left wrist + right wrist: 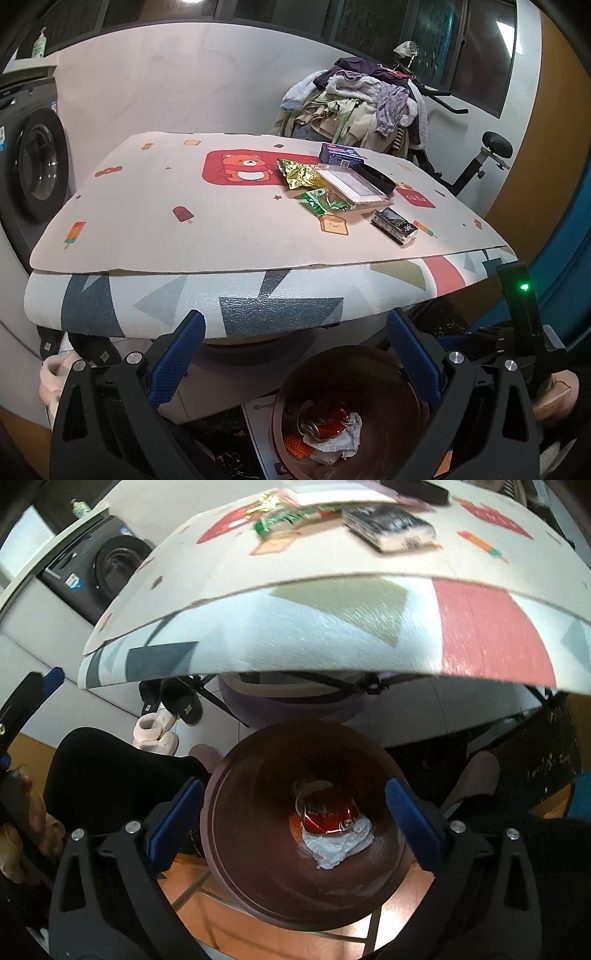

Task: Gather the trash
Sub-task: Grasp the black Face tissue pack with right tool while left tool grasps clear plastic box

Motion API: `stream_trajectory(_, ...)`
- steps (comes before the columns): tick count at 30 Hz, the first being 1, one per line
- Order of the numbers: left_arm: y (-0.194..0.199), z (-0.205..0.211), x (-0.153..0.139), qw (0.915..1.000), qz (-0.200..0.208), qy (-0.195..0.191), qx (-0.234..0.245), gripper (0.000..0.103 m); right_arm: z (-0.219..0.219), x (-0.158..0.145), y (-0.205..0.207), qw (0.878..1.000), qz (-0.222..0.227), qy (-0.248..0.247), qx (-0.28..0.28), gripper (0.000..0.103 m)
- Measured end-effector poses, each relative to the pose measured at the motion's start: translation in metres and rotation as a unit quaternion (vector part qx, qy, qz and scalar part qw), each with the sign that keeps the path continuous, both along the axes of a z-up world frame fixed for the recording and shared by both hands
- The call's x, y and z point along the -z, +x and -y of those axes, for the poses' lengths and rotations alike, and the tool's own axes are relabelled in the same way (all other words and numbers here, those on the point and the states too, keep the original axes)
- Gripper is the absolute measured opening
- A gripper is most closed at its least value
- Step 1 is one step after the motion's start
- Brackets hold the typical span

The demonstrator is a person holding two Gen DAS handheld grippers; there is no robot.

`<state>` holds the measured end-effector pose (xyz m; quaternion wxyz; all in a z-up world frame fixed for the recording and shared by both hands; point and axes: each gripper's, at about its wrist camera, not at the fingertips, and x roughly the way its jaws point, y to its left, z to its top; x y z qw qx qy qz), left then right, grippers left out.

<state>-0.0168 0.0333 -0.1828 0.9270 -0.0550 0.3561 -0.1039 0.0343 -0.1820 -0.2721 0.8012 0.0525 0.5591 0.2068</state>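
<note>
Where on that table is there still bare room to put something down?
The left half of the table mat, from the bear picture to the near edge, is bare. The right side is crowded: gold wrapper, green packet, clear pouch, black pack.

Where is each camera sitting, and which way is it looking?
Left wrist: sits on the left gripper, low before the table, looking across at the wrappers; its open blue fingers and a hand show.
Right wrist: sits on the right gripper, looking steeply down into the brown bin; its open fingers show, and a hand at the left edge.
Both see the bin, the red can on crumpled paper, and the table.
</note>
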Motion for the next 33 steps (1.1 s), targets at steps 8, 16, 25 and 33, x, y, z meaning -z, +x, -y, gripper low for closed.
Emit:
stream_trajectory(8,0.003,0.004,0.000,1.0000,-0.007,0.005,-0.001,0.096,-0.005,-0.029,-0.002,0.997,0.062,-0.025,-0.024,0.097)
stream_trajectory(16,0.008,0.003,-0.002,1.0000,-0.009,-0.001,-0.002,0.096,0.014,-0.055,0.016,0.992,0.115,-0.056,-0.012,0.097)
stream_trajectory(25,0.021,-0.015,-0.007,0.9991,-0.013,-0.034,-0.023,0.096,0.045,-0.073,0.048,0.978,0.191,-0.085,0.000,0.097)
stream_trajectory(33,0.034,-0.019,-0.010,0.9989,-0.016,-0.034,-0.029,0.096,0.056,-0.075,0.072,0.972,0.224,-0.070,0.001,0.085)
